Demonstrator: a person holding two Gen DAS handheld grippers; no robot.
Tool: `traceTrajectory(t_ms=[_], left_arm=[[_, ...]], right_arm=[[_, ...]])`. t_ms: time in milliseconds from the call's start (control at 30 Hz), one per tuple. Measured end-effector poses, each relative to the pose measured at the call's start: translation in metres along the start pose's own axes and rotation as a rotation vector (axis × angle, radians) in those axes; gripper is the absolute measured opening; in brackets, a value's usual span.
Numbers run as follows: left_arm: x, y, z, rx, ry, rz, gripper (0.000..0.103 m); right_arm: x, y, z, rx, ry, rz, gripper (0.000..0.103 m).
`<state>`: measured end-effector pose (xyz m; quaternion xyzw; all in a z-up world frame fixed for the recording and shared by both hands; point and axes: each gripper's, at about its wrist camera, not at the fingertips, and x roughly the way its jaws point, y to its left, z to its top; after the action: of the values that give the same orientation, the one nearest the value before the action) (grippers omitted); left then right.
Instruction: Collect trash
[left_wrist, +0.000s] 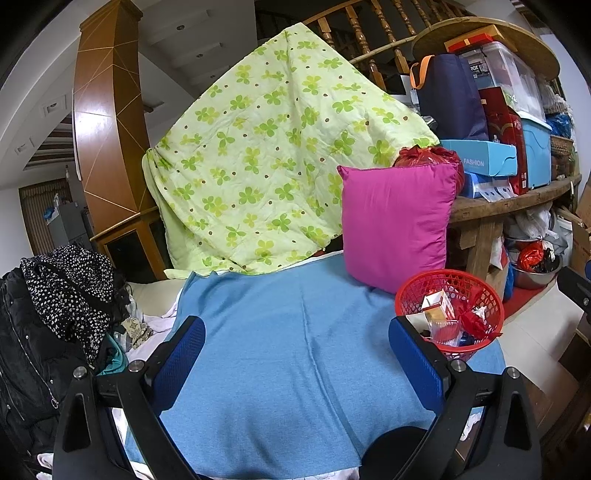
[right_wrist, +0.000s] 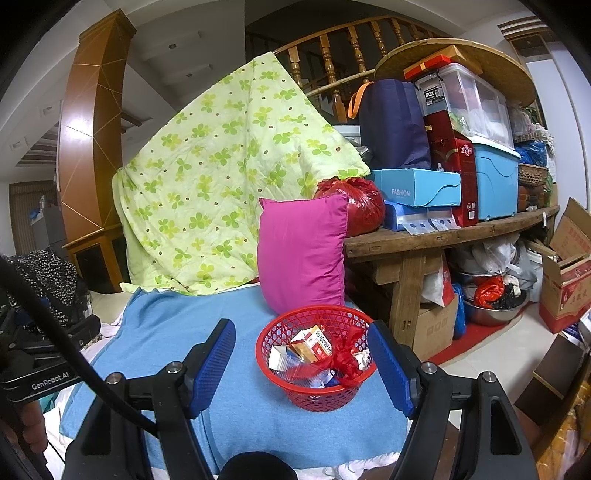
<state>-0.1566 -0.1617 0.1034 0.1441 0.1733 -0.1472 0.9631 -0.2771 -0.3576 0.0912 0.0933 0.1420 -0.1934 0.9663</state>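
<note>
Blue-padded fingers (left_wrist: 413, 354) of the left gripper (left_wrist: 297, 354) stand wide apart over the blue blanket (left_wrist: 288, 332), holding nothing; the right gripper (right_wrist: 301, 360) is spread just as wide and also holds nothing, its fingers reaching to either side of the red basket (right_wrist: 317, 397) without touching it. That basket sits on the blanket near its right edge, just in front of the pink pillow (right_wrist: 301, 254) — inside it lie a red-and-white carton (right_wrist: 312, 345), a white box (right_wrist: 279, 358), crumpled red wrapping (right_wrist: 345, 360) and some clear plastic. In the left wrist view the basket shows just beyond the right finger, partly hidden by it.

Behind the blanket a green clover-print quilt (left_wrist: 266, 155) hangs down from the wooden stair railing (right_wrist: 332, 59); the pillow leans upright against a rough wooden bench (right_wrist: 424, 236). On the bench a knotted red plastic bag (right_wrist: 356, 206) rests just behind the pillow, beside a blue shoebox (right_wrist: 413, 186), a navy tote bag (right_wrist: 393, 125) and stacked storage tubs (right_wrist: 495, 173). Dark clothes (left_wrist: 55, 306) are heaped at the far left — black with white dots on top.
</note>
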Motion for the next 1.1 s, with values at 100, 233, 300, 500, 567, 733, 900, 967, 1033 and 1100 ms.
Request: traceTrajectory(t_ms=[100, 233, 300, 500, 567, 733, 900, 967, 1033, 1100], left_arm=[[0.0003, -0.0013, -0.0013, 0.003, 0.001, -0.002, 0.099], [0.0007, -0.0020, -0.0017, 0.005, 0.002, -0.006, 0.099], [0.0011, -0.0016, -0.0015, 0.007, 0.003, -0.012, 0.099], [0.0007, -0.0033, -0.0020, 0.011, 0.003, -0.016, 0.099], [0.0004, -0.0031, -0.0019, 0.012, 0.004, -0.018, 0.099], [0.0004, -0.0040, -0.0018, 0.012, 0.003, -0.017, 0.099], [0.0007, -0.0034, -0.0023, 0.012, 0.006, -0.020, 0.099], [0.0010, -0.0031, -0.0027, 0.012, 0.007, -0.022, 0.099], [0.0010, -0.0025, -0.0027, 0.013, 0.007, -0.023, 0.099], [0.0011, -0.0018, -0.0036, 0.014, 0.006, -0.025, 0.099]], right_arm=[[0.0001, -0.0001, -0.0009, 0.001, 0.001, -0.001, 0.077], [0.0006, -0.0004, -0.0003, 0.000, 0.000, 0.000, 0.077], [0.0005, -0.0006, -0.0003, 0.000, 0.000, 0.000, 0.077], [0.0001, -0.0012, -0.0002, 0.002, 0.002, -0.001, 0.077], [0.0014, -0.0013, -0.0005, 0.001, 0.001, -0.002, 0.077], [0.0034, -0.0030, -0.0019, 0.002, 0.002, -0.002, 0.077], [0.0048, -0.0032, -0.0030, 0.003, 0.005, -0.003, 0.077], [0.0050, -0.0034, -0.0027, 0.004, 0.005, -0.002, 0.077], [0.0050, -0.0035, -0.0027, 0.004, 0.005, -0.001, 0.077], [0.0051, -0.0036, -0.0027, 0.003, 0.005, -0.002, 0.077]])
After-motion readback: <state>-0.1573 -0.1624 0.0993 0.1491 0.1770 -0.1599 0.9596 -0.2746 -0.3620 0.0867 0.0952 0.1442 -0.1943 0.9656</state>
